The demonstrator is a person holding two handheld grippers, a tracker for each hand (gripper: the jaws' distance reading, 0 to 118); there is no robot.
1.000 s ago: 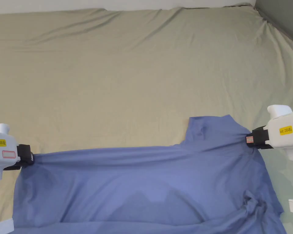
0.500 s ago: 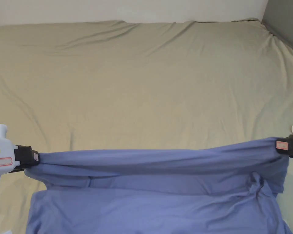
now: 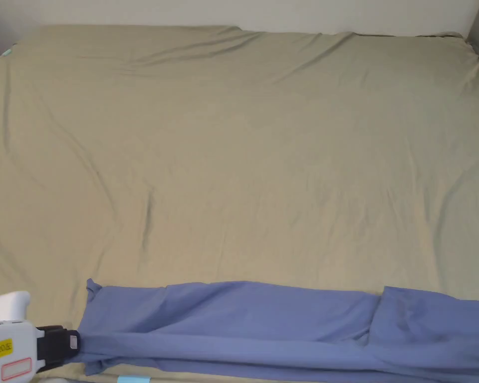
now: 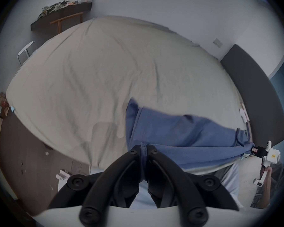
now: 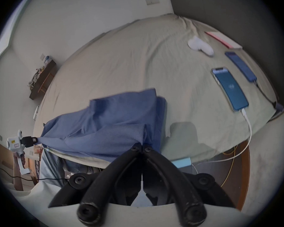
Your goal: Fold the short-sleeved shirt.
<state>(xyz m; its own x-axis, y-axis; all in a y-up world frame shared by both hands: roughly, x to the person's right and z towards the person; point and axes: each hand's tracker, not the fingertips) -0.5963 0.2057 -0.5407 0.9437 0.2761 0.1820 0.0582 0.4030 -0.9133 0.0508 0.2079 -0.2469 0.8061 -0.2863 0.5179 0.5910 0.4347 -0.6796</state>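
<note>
Tools, left tool (image 4: 144, 146) and right tool (image 5: 142, 146), pinch the blue shirt (image 3: 283, 324) taut.

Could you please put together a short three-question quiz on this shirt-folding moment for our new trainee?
1. True or false: the left tool is shut on the blue shirt.
2. Multiple choice: the shirt lies (A) spread flat mid-bed, (B) as a long band along the bed's near edge, (C) on the floor.
3. Short answer: which objects lie on the beige sheet beyond the right tool, near the headboard?

Key
1. True; cloth is pinched between its jaws.
2. B.
3. Two phones, one on a white cable.
</note>
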